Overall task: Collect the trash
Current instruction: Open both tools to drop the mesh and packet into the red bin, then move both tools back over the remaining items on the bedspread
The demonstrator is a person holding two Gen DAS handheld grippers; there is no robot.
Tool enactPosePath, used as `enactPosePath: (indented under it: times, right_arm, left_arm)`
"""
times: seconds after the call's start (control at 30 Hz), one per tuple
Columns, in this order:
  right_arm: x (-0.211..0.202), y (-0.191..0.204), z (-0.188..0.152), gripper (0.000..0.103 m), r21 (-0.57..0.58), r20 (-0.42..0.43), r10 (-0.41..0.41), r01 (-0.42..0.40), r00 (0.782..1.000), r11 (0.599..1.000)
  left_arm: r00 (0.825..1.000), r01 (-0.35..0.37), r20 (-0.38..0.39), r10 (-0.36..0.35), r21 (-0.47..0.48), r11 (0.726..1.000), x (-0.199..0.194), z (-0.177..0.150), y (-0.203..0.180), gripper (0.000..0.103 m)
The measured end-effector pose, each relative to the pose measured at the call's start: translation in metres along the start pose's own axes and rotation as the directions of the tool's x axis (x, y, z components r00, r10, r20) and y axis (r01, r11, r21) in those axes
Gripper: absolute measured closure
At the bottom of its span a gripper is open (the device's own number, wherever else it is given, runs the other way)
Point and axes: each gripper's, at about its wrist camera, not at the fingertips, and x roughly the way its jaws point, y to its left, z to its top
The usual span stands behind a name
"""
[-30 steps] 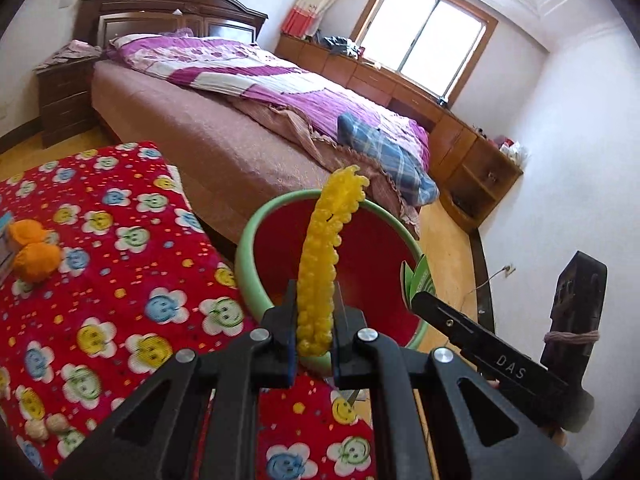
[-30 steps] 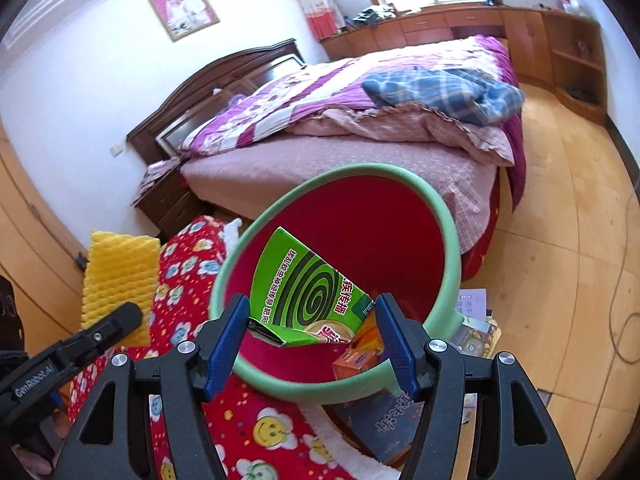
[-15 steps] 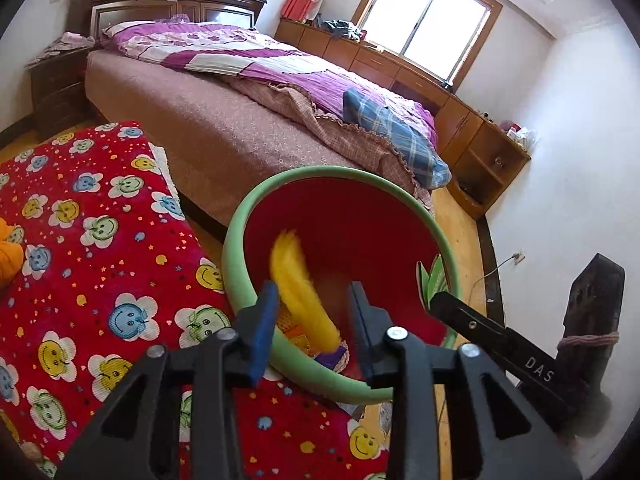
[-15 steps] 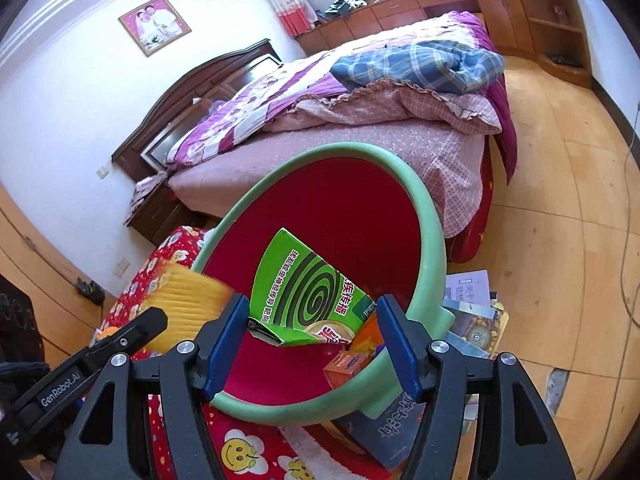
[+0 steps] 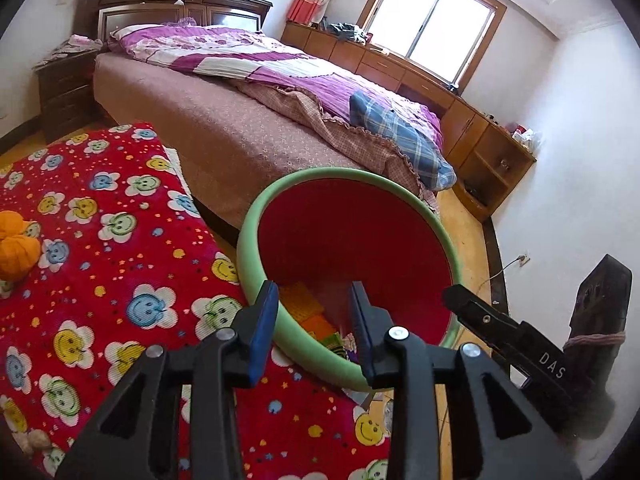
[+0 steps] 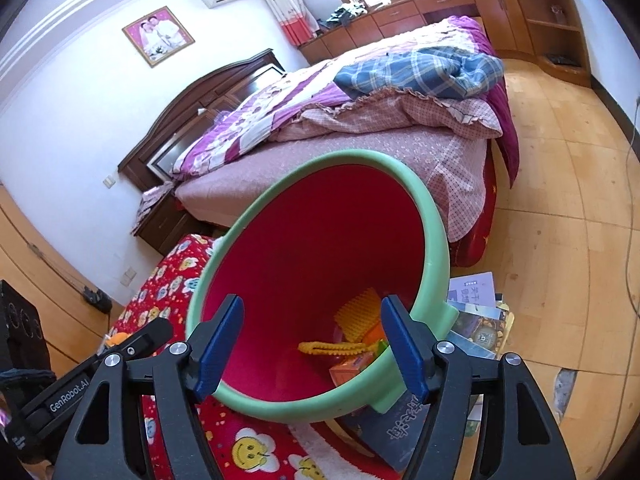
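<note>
Orange lump: a soft orange fabric-like lump (image 5: pixel 16 246) is lying at the far left on the red smiley-flower patterned blanket (image 5: pixel 100 248), well apart from both claws
Small pale scrap: a beige crumpled scrap (image 5: pixel 34 440) is sitting near the lower left edge of that blanket; what it is cannot be told
Left claw: the left claw (image 5: pixel 314 320) is hanging spread and empty over the near rim, pointing down into the bin
Bin: the round red bin with a green foam-like rim (image 5: pixel 246 248) is standing just right of the blanket, beside the bed (image 5: pixel 224 128)
Trash inside: yellow bumpy foam pieces (image 6: pixel 356 314) and small coloured boxes (image 6: pixel 350 370) are lying on the bin floor, below and ahead of both claws
Right claw: the right claw (image 6: pixel 312 340) is opening, its blue pads straddling the bin mouth with nothing pinched between them
Key relation: judging by the layout, any remaining trash is lying leftward on the blanket, so the left hand is nearer, and it would be swinging left, away from the bin
Floor papers: booklets (image 6: pixel 474 320) are lying under the bin's right side
</note>
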Motion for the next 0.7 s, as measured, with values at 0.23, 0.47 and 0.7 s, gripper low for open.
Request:
enactPosePath:
  times: [0.23, 0.47, 0.7]
  right_arm:
    - [-0.01, 0.015, -0.005, 0.031, -0.021, 0.005, 0.02, -0.019, 1.0, 1.0]
    - [-0.016, 0.034, -0.011, 0.031, -0.044, -0.005, 0.053, -0.053, 0.999, 0.998]
    - [-0.017, 0.056, -0.02, 0.031, -0.081, -0.023, 0.082, -0.084, 0.996, 0.993]
  left_arm:
    - [0.999, -0.03, 0.023, 0.031, -0.029, 0.999, -0.026, -0.005, 0.012, 0.068]
    - [0.995, -0.084, 0.041, 0.088, -0.079, 0.993, -0.053, -0.01, 0.037, 0.068]
    - [0.985, -0.153, 0.065, 0.16, -0.108, 0.982, -0.082, -0.013, 0.06, 0.068]
